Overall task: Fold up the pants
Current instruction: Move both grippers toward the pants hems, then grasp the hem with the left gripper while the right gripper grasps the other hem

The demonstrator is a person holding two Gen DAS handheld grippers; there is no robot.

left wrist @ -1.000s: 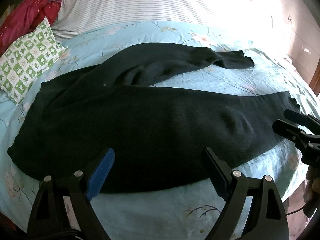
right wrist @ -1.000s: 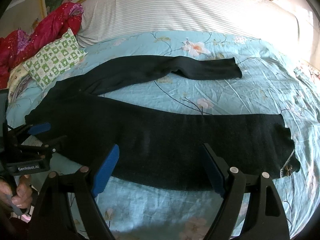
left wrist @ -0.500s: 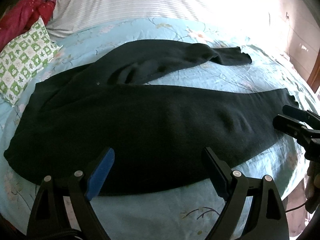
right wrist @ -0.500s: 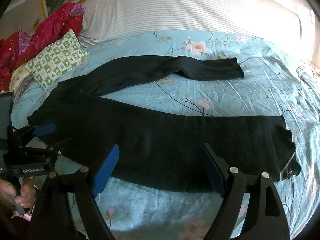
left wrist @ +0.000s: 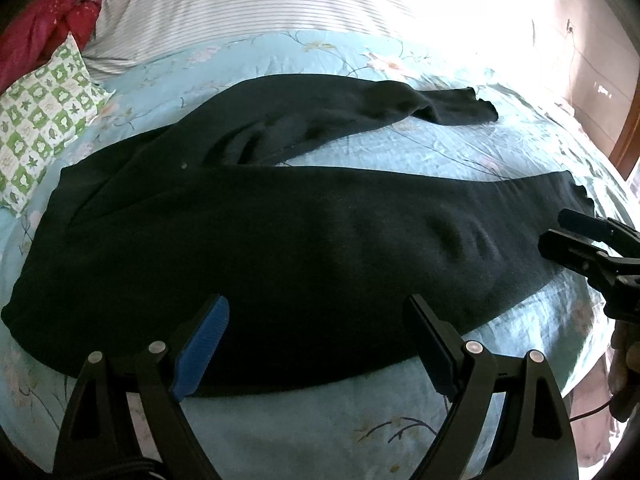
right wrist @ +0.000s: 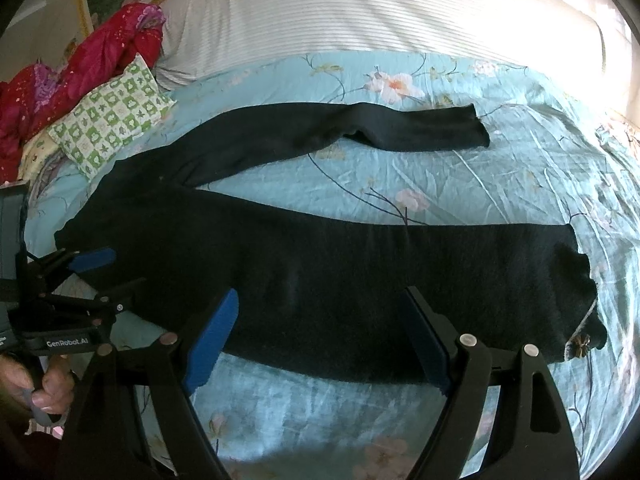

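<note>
Black pants (left wrist: 280, 248) lie spread flat on a light blue floral bedsheet (left wrist: 320, 420), waist at the left and legs running right, the far leg angled away. They also show in the right wrist view (right wrist: 340, 272). My left gripper (left wrist: 316, 340) is open and empty, hovering over the near edge of the pants by the hip. My right gripper (right wrist: 320, 332) is open and empty over the near leg. Each gripper shows in the other's view, the right one (left wrist: 568, 236) by the near leg's cuff, the left one (right wrist: 108, 272) by the waist.
A green-and-white patterned pillow (right wrist: 112, 116) and a red quilt (right wrist: 72, 72) lie at the left. A white striped cover (right wrist: 360, 12) spans the back of the bed. The bed's near edge is just below the pants. A wall with a wooden frame (left wrist: 628, 132) is at the right.
Both grippers have drifted slightly closer to the pants. The pants have not moved and both grippers stay open.
</note>
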